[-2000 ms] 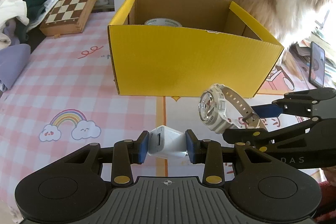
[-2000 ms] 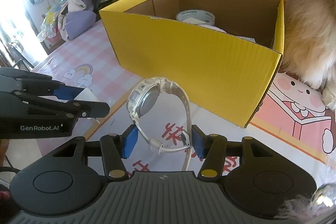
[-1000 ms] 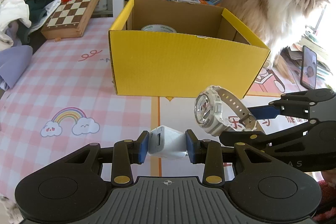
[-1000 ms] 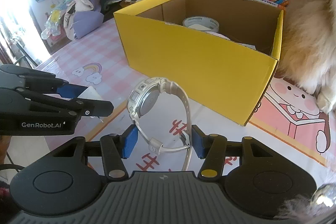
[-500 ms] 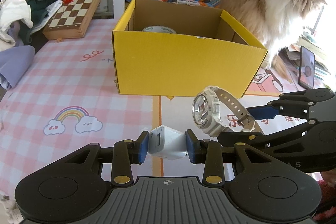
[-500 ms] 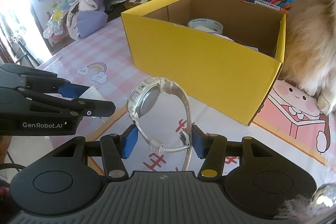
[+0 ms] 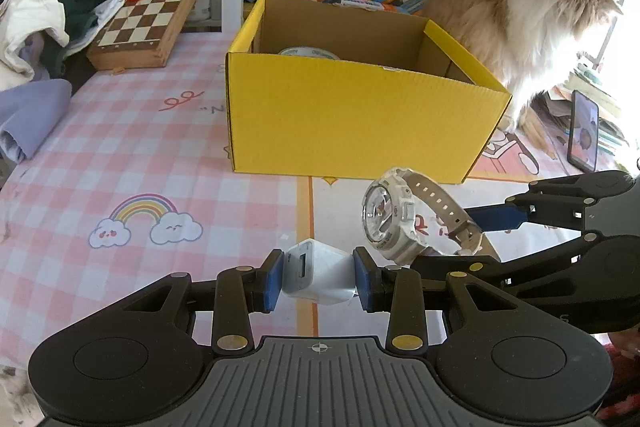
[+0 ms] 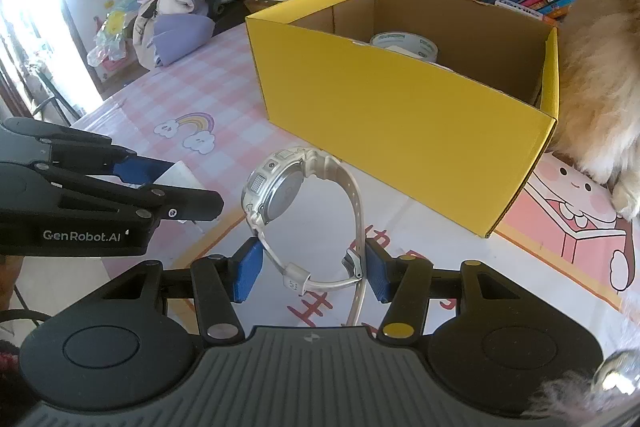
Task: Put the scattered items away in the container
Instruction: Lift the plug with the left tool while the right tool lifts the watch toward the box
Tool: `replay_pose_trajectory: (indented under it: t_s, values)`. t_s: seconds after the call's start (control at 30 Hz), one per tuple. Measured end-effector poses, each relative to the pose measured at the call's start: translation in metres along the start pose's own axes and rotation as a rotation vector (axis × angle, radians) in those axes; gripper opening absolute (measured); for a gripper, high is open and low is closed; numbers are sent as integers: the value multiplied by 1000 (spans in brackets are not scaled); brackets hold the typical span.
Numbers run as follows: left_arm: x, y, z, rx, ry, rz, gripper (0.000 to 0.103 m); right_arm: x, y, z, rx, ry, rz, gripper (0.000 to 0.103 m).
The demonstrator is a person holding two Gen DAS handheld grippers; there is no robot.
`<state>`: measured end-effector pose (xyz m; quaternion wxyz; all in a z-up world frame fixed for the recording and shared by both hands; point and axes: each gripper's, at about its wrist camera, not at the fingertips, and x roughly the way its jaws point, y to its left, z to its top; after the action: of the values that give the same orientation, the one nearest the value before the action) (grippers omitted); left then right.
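Yellow cardboard box: looks smaller and farther off than two seconds back; both hands have drawn away slightly, so nothing is over its opening yet.
Tape roll: already lying inside the box.
Left gripper: grip unchanged, clamped on the white charger plug, above the table.
Right gripper: grip unchanged, clamped across the white wristwatch strap, watch upright.
Task meaning: both items remain short of the box; delivery outstanding.

White charger and white watch held aloft before open yellow box.
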<state>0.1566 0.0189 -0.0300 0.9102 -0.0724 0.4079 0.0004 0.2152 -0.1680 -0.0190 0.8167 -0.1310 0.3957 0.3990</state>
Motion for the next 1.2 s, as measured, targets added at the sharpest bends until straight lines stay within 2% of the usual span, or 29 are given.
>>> replay_pose_trajectory:
  t_s: [0.3,0.77,0.97,1.2]
  values:
    - [-20,-6,12,33,-67,-11,35,-13,2,10,-17,-48,5,52]
    - [-62,-11,60,42,-257,-33,35,-67,-6,55,-44,-257,16,52]
    - [-64,-14,83,69,-308,-27,35,-77,-15,75,-73,-307,10,52]
    - [-56,-12,106,80,-333,-3,35,-71,-36,94,-72,-326,-40,52]
